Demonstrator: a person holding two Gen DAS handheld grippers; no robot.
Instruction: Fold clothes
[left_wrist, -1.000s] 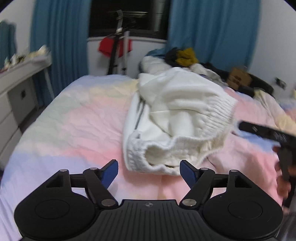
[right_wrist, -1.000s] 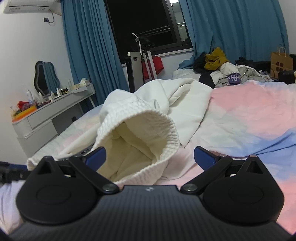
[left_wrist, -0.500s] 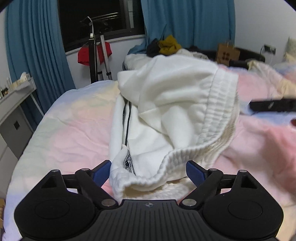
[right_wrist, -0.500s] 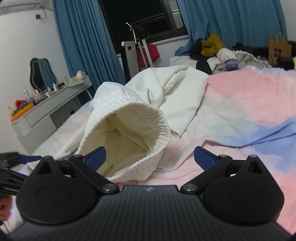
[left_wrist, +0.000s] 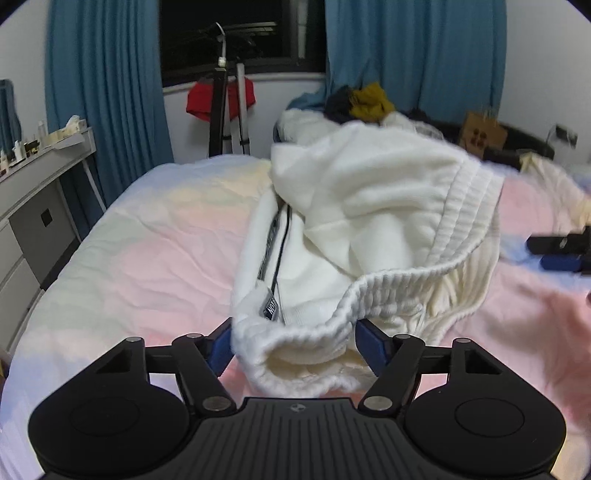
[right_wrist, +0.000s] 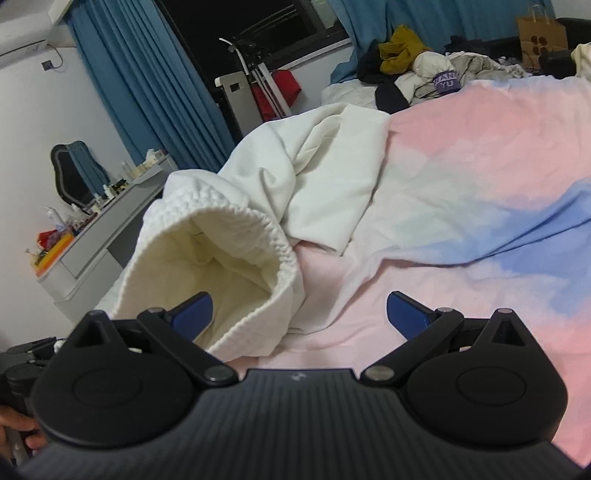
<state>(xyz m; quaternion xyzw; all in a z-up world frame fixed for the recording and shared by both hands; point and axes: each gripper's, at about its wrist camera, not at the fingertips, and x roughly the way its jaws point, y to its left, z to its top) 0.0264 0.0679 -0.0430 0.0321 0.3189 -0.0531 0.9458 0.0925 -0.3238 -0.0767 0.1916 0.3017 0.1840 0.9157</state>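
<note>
Left wrist view: the left gripper (left_wrist: 293, 345) is seen with its blue pads (left_wrist: 371, 345) spread either side of the ribbed hem of the crumpled cream-white fleece sweatshirt (left_wrist: 369, 229), the jaws having just been closing with that hem between them, not yet visibly pinched; the grip is judged best taken on the thick ribbing only, clear of the pastel pink-and-blue bedsheet (left_wrist: 140, 240) beneath. Right wrist view: the right gripper (right_wrist: 299, 314) is held spread and empty, its left pad inside the soft, fuzzy-lined opening, the sweatshirt lying heaped on the wrinkled sheet.
</note>
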